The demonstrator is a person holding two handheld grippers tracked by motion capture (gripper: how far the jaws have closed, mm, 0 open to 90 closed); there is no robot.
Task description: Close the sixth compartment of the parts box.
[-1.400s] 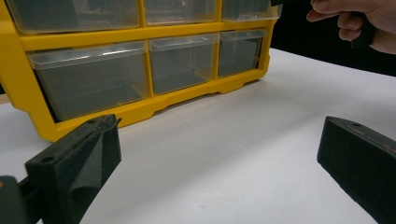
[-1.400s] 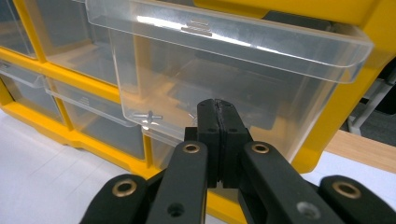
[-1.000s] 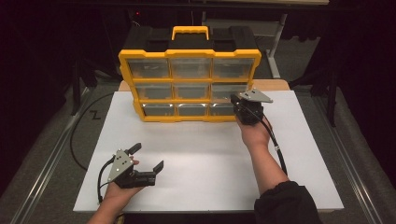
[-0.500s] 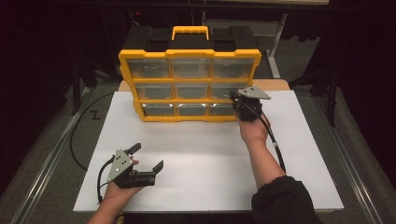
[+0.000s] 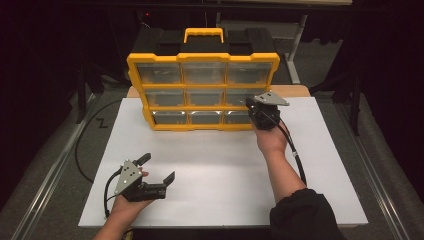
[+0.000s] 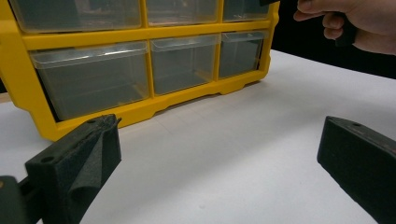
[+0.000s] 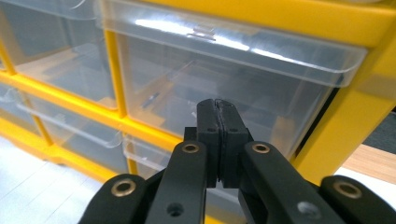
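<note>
Organizer's middle-right drawer (image 7: 219,70) just beyond pinched right gripper (image 7: 218,106).

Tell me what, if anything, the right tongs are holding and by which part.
Nothing. The right tongs are shut with pads pressed together and empty, just in front of a clear drawer of the yellow organizer.

A white table top (image 5: 215,165) carries the things, with a strip of bare wood (image 5: 292,90) showing at its far edge. A yellow drawer cabinet (image 5: 202,58) with clear drawers stands upright on the far half of the white surface. The near half lies bare beneath the hands.
</note>
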